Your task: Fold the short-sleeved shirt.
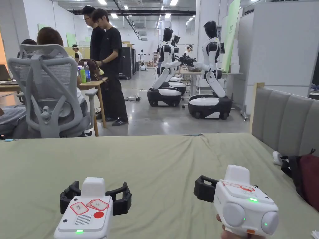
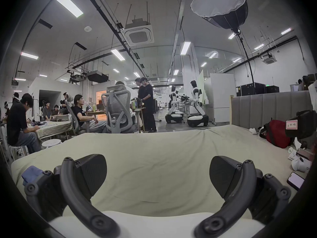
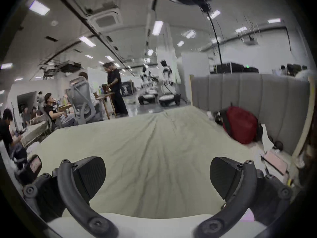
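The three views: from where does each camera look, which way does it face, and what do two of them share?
Head view: from above, facing across the green sheet; both tools, left and right, show.
Left gripper view: low over the sheet, facing the room; its open tool shows.
Right gripper view: the same, blurred; its open tool shows.
Shared: both gripper views show the red bag against the grey headboard.

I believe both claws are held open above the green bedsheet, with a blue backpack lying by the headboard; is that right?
Nearly: the backpack is red, not blue, as the left gripper view shows. Both the left claw and right claw are open above the green bedsheet, by the headboard.
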The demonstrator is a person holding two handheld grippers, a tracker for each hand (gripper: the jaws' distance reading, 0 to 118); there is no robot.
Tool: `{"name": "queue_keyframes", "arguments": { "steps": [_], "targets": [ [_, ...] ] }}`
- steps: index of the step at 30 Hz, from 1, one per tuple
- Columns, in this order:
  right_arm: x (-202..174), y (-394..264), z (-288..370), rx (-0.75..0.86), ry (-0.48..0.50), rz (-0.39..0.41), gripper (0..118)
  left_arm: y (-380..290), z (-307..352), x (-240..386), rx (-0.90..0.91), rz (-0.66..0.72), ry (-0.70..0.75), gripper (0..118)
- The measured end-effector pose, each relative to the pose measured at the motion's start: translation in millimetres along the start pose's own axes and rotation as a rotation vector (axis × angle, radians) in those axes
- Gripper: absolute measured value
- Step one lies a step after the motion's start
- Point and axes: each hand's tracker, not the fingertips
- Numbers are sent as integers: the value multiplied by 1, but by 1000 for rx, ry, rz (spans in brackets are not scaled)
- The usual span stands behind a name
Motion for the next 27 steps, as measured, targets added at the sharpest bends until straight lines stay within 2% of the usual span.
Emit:
{"name": "queue_keyframes", "arguments": {
  "steps": [2,5,8,11,19,21,25,27],
  "targets": [
    [-5,1,7,44,-6,-2,118,0,0,0,6,1,0,118],
    [-10,-3,12,136,38,65,118,1,1,-1,9,2,1,118],
    [-13,-4,10,164,63,87,118,4,5,-2,8,4,5,118],
    [-16,-5,13,160,99,104,118,5,7,-3,5,2,14,118],
    [-19,-8,6,146,97,136,118,5,12,-7,1,16,17,118],
    [-14,-8,-1,106,134,150,118,4,13,-6,0,7,18,118],
    [-16,-16,9,150,92,126,118,1,9,-8,-3,12,18,118],
    [-20,-15,13,157,111,147,118,-2,8,-11,8,19,5,118]
  ]
}}
